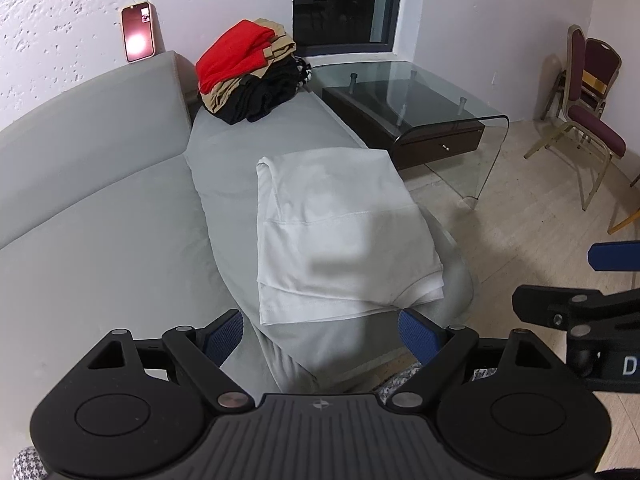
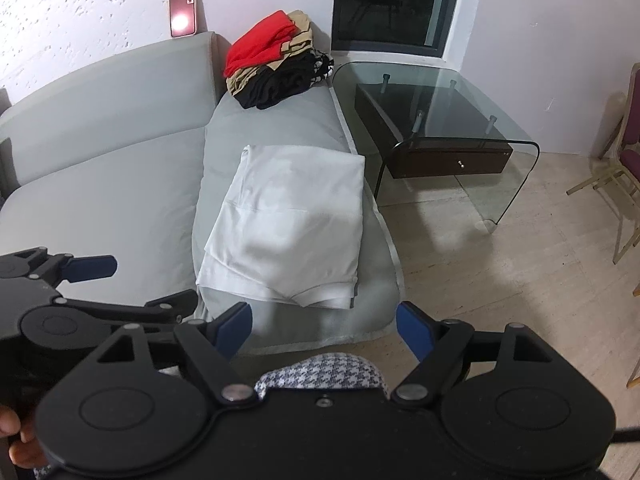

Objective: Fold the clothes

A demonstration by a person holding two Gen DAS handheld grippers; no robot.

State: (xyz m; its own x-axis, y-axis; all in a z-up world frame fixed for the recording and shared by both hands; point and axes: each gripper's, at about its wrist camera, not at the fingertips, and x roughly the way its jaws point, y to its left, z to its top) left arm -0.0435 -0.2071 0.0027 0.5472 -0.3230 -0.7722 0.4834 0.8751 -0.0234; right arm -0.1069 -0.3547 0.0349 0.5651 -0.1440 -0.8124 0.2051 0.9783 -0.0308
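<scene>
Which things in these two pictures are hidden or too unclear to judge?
- Phone screen: glare, unreadable in both views.
- Clothes pile: lower garments covered by the red one; count unclear.
- White garment: folded, so its type is hidden.
- Chairs: cut by the right wrist view's edge.

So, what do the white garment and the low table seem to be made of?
White garment: probably soft knit cotton, matte, with stitched hems and gentle folds. Low table: clear bent glass top, see-through and glossy, over a dark box, perhaps wood.
</scene>
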